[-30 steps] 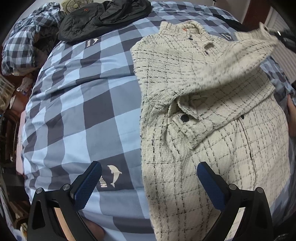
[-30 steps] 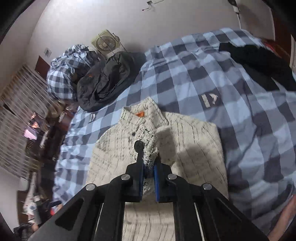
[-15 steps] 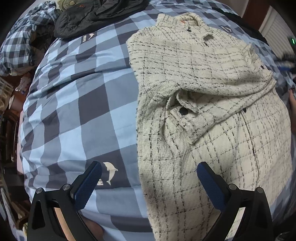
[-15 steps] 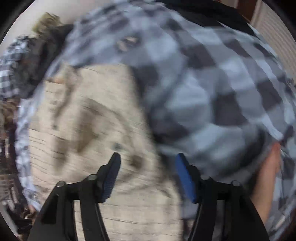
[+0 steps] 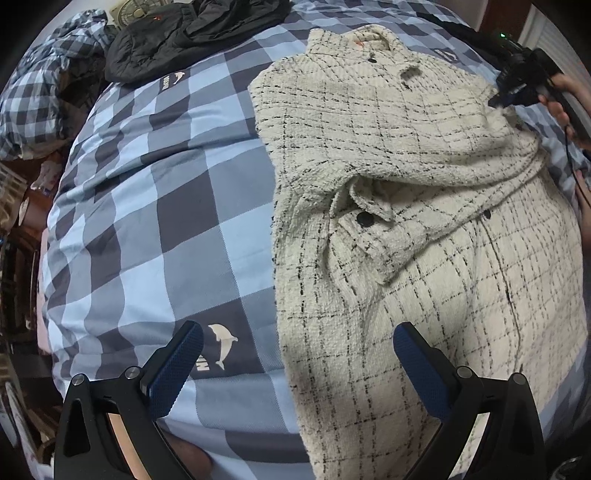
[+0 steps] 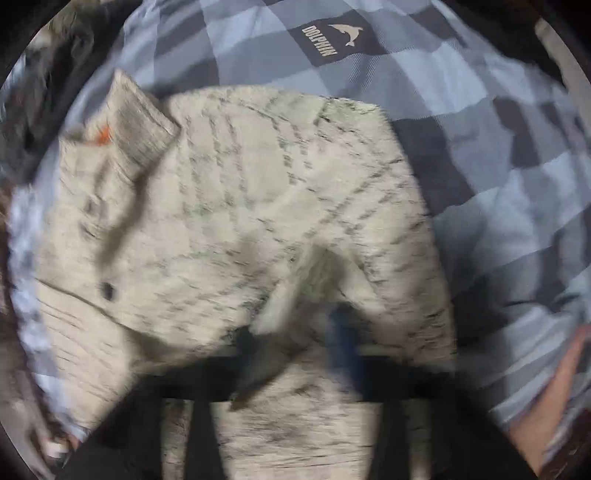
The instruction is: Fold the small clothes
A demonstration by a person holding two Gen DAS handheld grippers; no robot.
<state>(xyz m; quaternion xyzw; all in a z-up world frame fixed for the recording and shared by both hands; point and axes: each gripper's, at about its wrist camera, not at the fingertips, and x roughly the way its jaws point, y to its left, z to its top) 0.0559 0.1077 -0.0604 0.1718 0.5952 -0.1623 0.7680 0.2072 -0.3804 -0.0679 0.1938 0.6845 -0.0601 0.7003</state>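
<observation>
A cream checked jacket [image 5: 424,192] lies flat on the blue plaid bed cover [image 5: 155,206], collar far, one sleeve folded across its chest with the buttoned cuff [image 5: 369,229] near the middle. My left gripper [image 5: 295,365] is open and empty, hovering over the jacket's near left edge. My right gripper [image 5: 498,101] sits at the jacket's far right shoulder fold. In the blurred right wrist view its fingers [image 6: 340,332] stand a little apart over the jacket [image 6: 229,229], with a ridge of cloth between them.
A black jacket [image 5: 192,33] and a crumpled plaid cloth [image 5: 40,92] lie at the bed's far left. A fan [image 5: 133,7] stands behind them. Dark clothing lies at the far right edge. The person's hand [image 5: 565,99] holds the right gripper.
The right gripper let go of the sleeve, which now lies folded across the chest, then moved down to the right shoulder fold. The left gripper stayed open in place.
</observation>
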